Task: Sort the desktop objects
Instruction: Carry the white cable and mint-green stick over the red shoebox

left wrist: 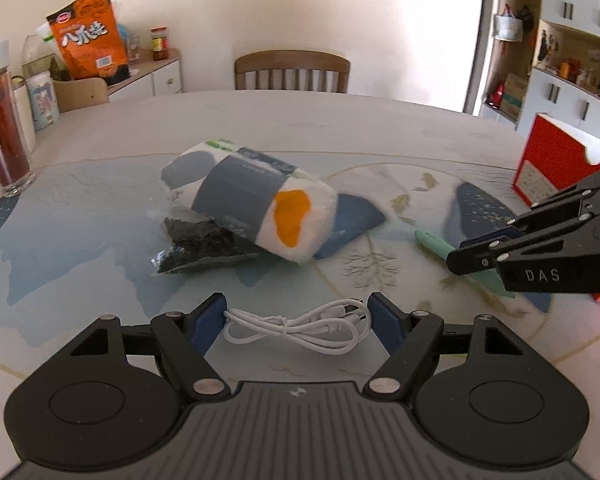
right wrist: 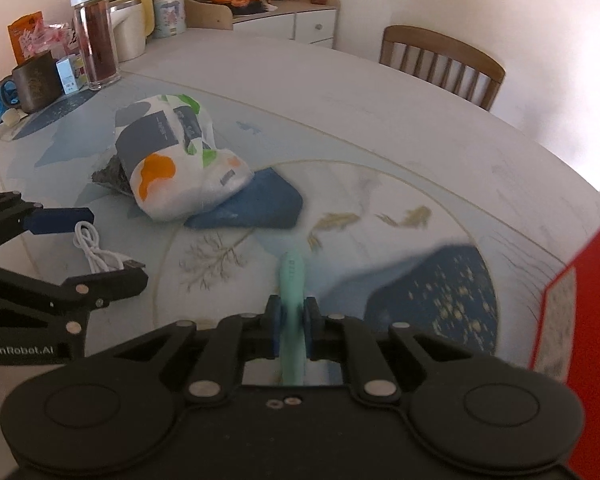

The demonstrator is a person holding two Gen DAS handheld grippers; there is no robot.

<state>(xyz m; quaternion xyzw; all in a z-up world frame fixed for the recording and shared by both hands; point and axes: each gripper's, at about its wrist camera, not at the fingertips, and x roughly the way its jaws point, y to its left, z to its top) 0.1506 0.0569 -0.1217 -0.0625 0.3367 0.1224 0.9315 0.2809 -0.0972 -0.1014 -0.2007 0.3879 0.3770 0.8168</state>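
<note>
A coiled white USB cable (left wrist: 296,324) lies on the table between the fingers of my open left gripper (left wrist: 298,316); it also shows in the right wrist view (right wrist: 100,252), with the left gripper (right wrist: 100,246) around it. My right gripper (right wrist: 291,322) is shut on a mint-green pen-like stick (right wrist: 290,300) that points forward over the table. In the left wrist view the right gripper (left wrist: 466,256) holds that stick (left wrist: 436,242) at the right. A white plastic bag with grey and orange print (left wrist: 256,204) rests mid-table on a dark packet (left wrist: 204,246).
A red box (left wrist: 556,160) stands at the right edge, close to my right gripper; it also shows in the right wrist view (right wrist: 584,292). A tall jar (right wrist: 94,36), mug (right wrist: 34,84), tins and snack bags crowd the far left. A wooden chair (left wrist: 292,70) stands behind the table.
</note>
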